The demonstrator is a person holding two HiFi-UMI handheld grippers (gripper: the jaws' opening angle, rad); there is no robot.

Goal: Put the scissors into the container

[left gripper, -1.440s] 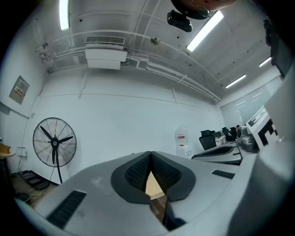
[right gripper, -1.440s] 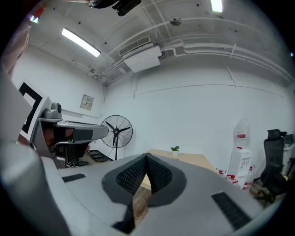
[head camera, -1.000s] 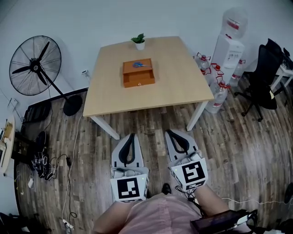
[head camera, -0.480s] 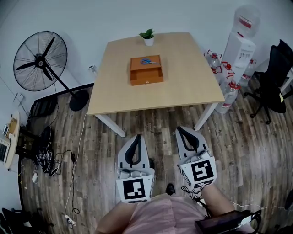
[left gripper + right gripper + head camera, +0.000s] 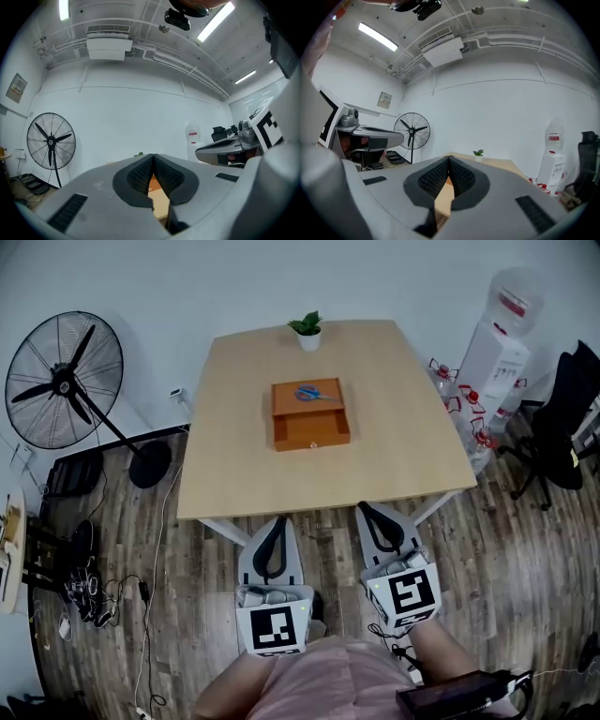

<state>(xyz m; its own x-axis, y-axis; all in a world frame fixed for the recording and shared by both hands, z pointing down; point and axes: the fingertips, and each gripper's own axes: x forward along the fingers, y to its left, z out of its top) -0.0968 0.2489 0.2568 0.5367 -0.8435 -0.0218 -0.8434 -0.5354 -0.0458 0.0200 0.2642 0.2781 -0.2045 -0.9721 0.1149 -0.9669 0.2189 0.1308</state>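
Head view has the left tongs (image 5: 275, 521) and right tongs (image 5: 364, 509) held low over the wooden floor (image 5: 202, 601), right at the near edge of the table (image 5: 398, 432). Both are clenched tight with nothing in them, and each gripper view shows the pads pressed together. The blue-handled scissors (image 5: 312, 394) lie on the back part of the orange container (image 5: 311, 427), mid-table and well apart from both tongs. A small potted plant (image 5: 307, 330) sits at the far edge.
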